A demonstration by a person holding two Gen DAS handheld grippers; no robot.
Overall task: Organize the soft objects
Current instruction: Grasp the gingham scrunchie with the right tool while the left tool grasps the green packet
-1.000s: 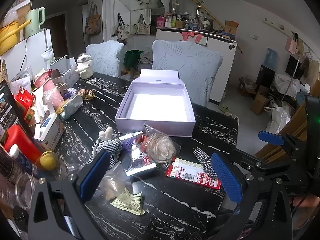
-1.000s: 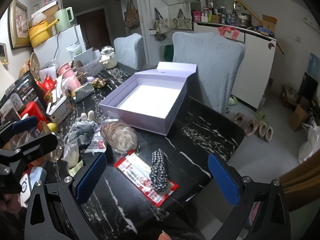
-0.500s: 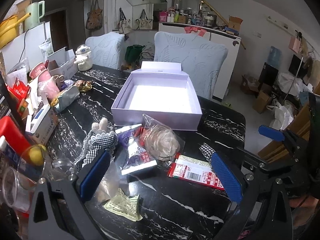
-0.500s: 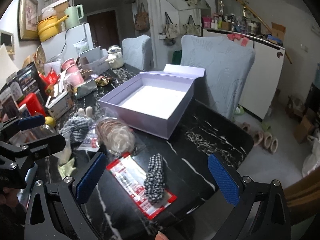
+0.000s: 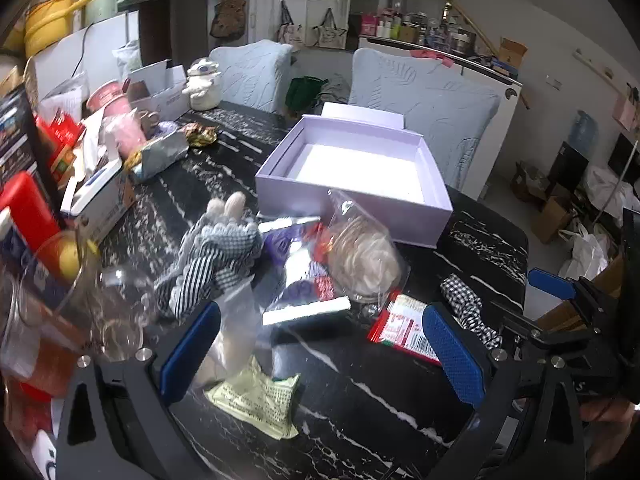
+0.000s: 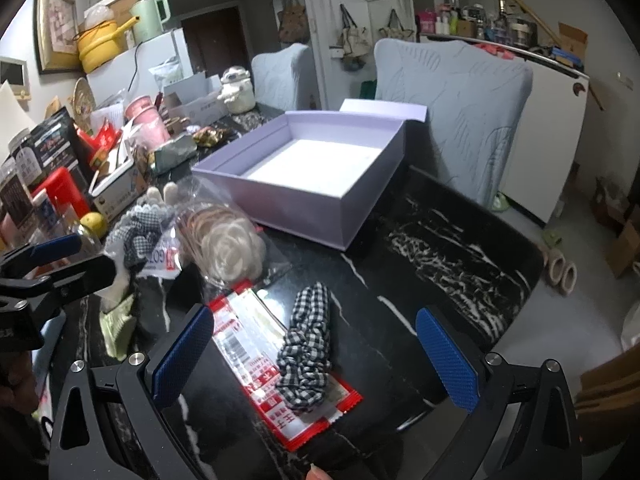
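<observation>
An open lavender box [image 5: 356,172] [image 6: 312,176] with a white bottom stands empty on the black marble table [image 5: 360,412]. In front of it lie a checked fabric piece with two pale ears [image 5: 218,252] [image 6: 140,228], a clear bag holding pale hair ties [image 5: 364,256] [image 6: 228,240] and a black-and-white checked scrunchie [image 6: 308,348] [image 5: 468,308] resting on a red-edged packet [image 6: 280,384]. My left gripper [image 5: 320,354] is open, low over the near items. My right gripper [image 6: 316,358] is open, with the scrunchie between its fingers' line of sight, not touching.
Clutter lines the table's left side: a red container [image 5: 24,216], a glass [image 5: 52,280] with a lemon behind it, small cartons [image 5: 100,200] and a pink cup [image 5: 120,128]. Two covered chairs [image 5: 428,120] stand behind the table. A green sachet [image 5: 256,400] lies near me.
Both grippers have moved forward and lower toward the table, so the items look larger. The right one now sits over the scrunchie. Nothing was picked up.
</observation>
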